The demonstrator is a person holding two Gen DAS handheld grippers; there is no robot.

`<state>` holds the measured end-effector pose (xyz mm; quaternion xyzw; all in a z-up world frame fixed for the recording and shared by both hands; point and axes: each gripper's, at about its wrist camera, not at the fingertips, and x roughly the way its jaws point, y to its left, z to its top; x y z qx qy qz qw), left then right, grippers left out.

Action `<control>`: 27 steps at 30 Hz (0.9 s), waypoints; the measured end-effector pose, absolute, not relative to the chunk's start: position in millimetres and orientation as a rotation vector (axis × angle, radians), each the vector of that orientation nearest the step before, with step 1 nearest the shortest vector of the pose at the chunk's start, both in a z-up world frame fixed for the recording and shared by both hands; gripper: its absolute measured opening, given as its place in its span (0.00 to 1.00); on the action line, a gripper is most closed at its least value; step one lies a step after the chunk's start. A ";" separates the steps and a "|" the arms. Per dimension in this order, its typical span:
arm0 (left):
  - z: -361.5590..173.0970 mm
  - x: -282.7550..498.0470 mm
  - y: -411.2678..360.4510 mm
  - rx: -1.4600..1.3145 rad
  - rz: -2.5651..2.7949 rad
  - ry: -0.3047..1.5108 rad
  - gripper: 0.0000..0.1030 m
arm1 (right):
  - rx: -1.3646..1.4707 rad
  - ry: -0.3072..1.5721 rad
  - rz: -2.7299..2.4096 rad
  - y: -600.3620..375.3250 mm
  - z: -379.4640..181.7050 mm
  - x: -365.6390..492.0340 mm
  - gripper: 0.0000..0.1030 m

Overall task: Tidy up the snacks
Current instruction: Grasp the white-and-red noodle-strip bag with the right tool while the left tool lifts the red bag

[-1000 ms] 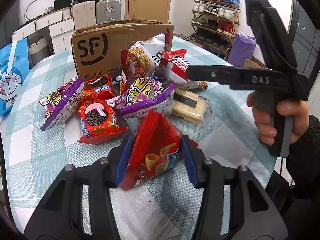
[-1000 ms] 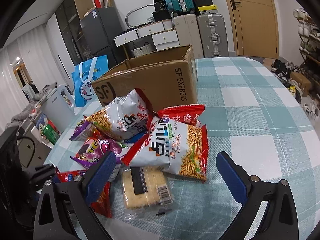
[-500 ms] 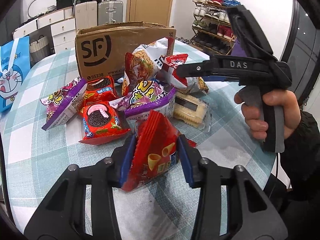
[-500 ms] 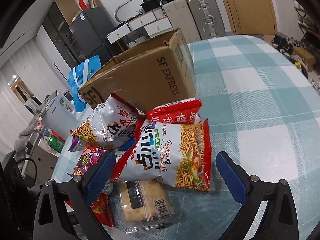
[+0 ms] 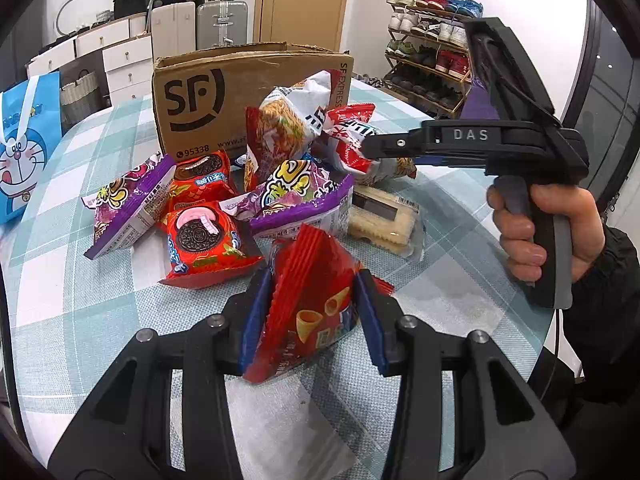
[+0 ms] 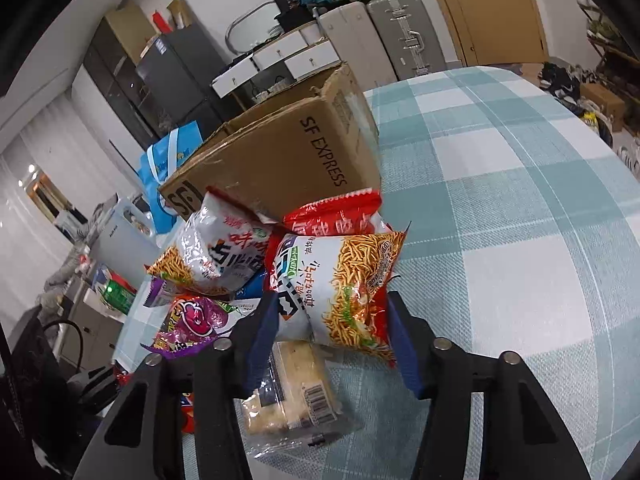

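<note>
Here the left gripper is clamped on a red chip bag, in front of the cardboard box on the checked surface. The right gripper is closing, its pads pressing a noodle packet just before that box.

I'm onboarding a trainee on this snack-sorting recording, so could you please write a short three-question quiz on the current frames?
1. True or false: the left gripper is shut on the red cone-snack bag.
2. Which packet sits between the closing right gripper pads? A) noodle-snack bag B) purple packet C) cracker pack
3. What lettering shows on the cardboard box in the right wrist view?

Key: 1 true; 2 A; 3 SF EXPRESS.
</note>
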<state>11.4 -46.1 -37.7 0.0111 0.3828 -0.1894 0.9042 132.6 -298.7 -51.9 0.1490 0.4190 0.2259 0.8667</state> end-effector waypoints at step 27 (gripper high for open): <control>-47.8 31.3 -57.2 0.037 -0.405 0.868 0.63 | 0.476 0.967 0.525 -304.7 -64.2 152.6 0.69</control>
